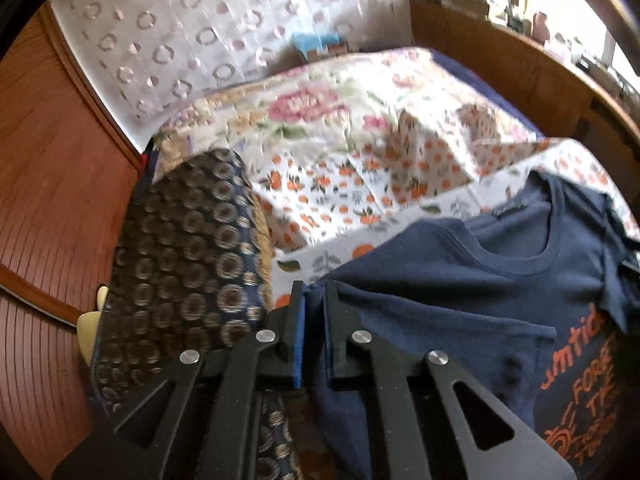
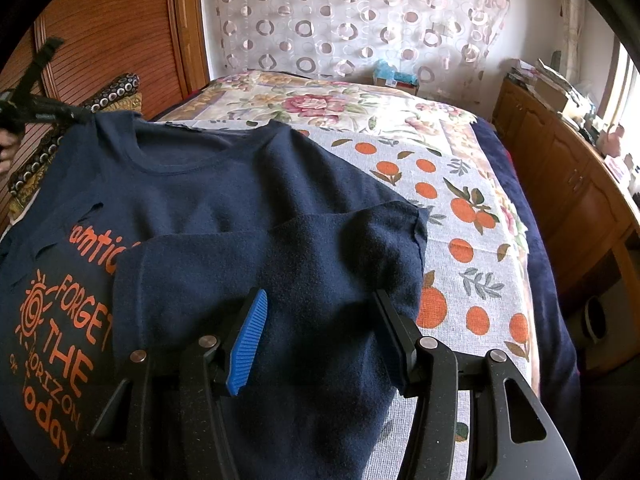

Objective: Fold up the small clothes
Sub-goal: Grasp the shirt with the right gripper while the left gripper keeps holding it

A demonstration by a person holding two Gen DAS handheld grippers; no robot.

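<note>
Biggest thing in your shot is the bed, covered with a floral quilt and a white cloth with oranges printed on it. The navy t-shirt is spread over the near left part of that cloth, neck hole facing the far wall, orange lettering down its left side, and the right sleeve looks folded in over the body. Left of the shirt there's a dark patterned cushion, up against the wooden wardrobe.

Your left tongs are clamped shut on the shirt's edge near the shoulder — you can see navy fabric pinched between the blue pads. Your right tongs sit over the folded sleeve with the jaws apart — fabric lies between them, but the pads aren't pressing on it.
</note>
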